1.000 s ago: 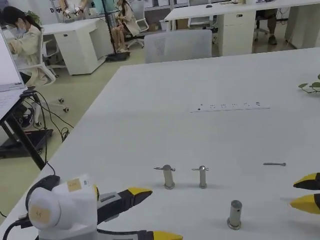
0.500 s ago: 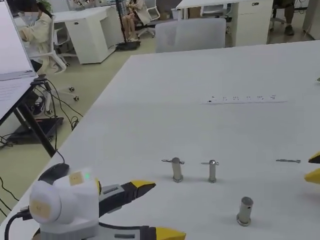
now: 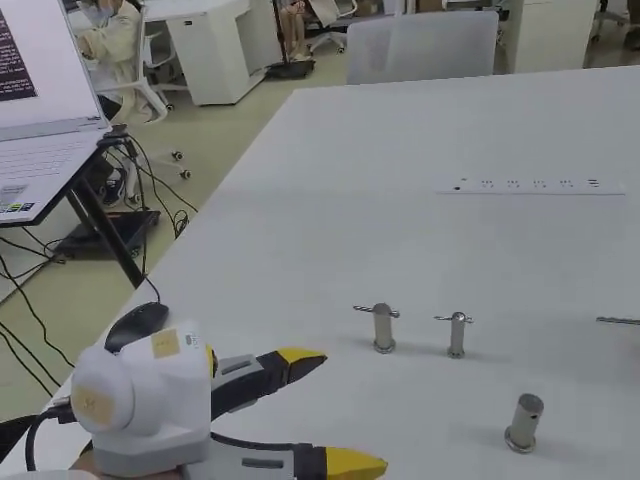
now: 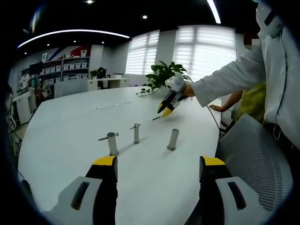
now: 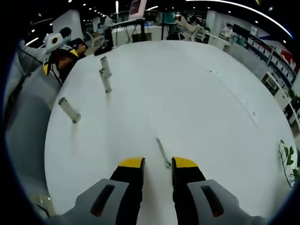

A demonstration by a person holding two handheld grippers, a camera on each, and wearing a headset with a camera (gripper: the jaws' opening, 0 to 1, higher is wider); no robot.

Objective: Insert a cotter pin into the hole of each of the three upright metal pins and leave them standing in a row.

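Note:
Three metal pins stand upright on the white table (image 3: 330, 200). Two form a row, the left pin (image 3: 383, 328) and the middle pin (image 3: 457, 334), each with a cotter pin through its top. Nearer me, the third pin (image 3: 523, 422) has a bare hole. A loose cotter pin (image 3: 617, 320) lies flat at the right edge. My left gripper (image 3: 340, 412) is open at the table's near left, and its own view faces all three pins (image 4: 136, 133). My right gripper (image 5: 158, 162) is open, with the loose cotter pin (image 5: 162, 152) lying just ahead between its tips.
A flat white power strip (image 3: 540, 185) lies further back on the table. A laptop (image 3: 40, 110) on a stand and a dark mouse (image 3: 140, 322) are at the left by the table's edge. A grey chair (image 3: 420, 45) stands behind the table.
The head camera has turned left, so the whole picture has shifted right. The right gripper's yellow tips slid off its right edge. The pins and the loose cotter pin stayed put.

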